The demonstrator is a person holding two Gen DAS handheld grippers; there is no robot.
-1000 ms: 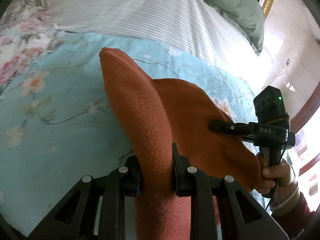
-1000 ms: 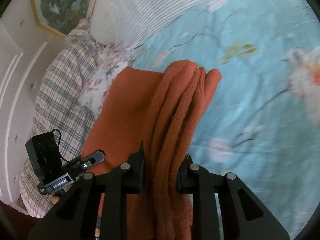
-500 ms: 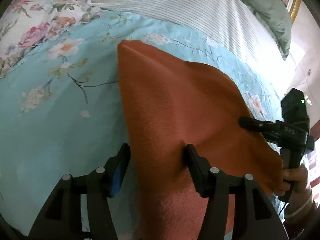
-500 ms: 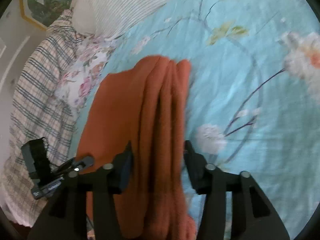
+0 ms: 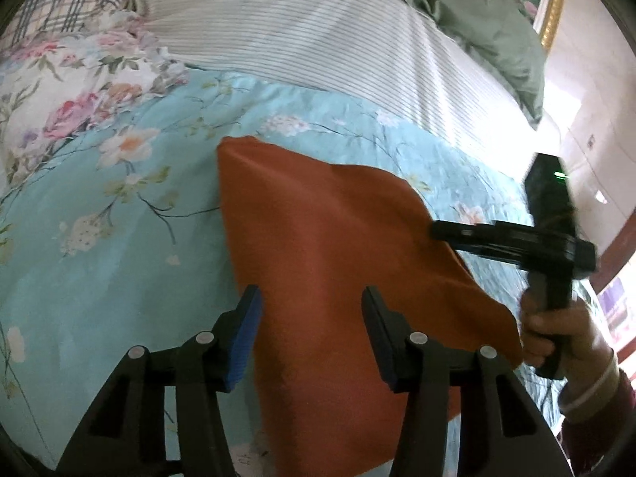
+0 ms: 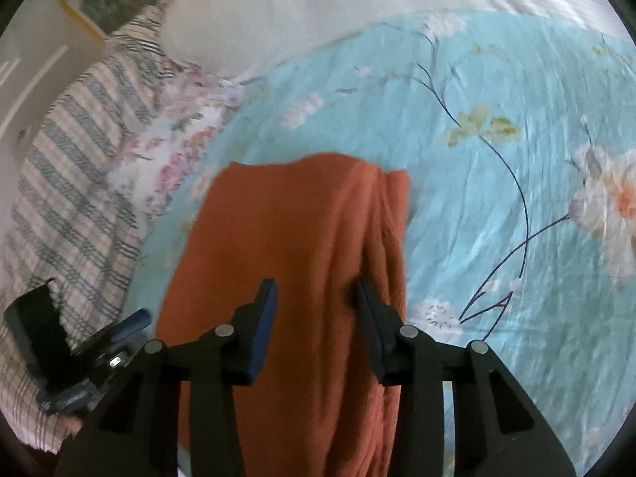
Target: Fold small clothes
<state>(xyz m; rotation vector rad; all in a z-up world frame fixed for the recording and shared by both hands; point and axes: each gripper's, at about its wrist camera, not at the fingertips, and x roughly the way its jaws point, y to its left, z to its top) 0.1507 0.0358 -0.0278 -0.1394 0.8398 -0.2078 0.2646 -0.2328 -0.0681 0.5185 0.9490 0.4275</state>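
Rust-orange cloth (image 5: 326, 262) lies flat on the blue floral bedspread (image 5: 99, 246) in the left view, left gripper (image 5: 312, 332) gaping, jaws just narrowing, nothing pinched. Right view: right gripper (image 6: 314, 318) straddles the folded edge, jaws apart, just narrowing too.

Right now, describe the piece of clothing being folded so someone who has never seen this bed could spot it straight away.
Start at the bed, spread with a light blue floral sheet. In the middle of that sheet lies the rust-orange garment, a plain knit piece lying mostly flat with its layered edge on one side. It is the only solid-coloured, unpatterned fabric there, unlike the striped white bedding and plaid cloth beyond it.
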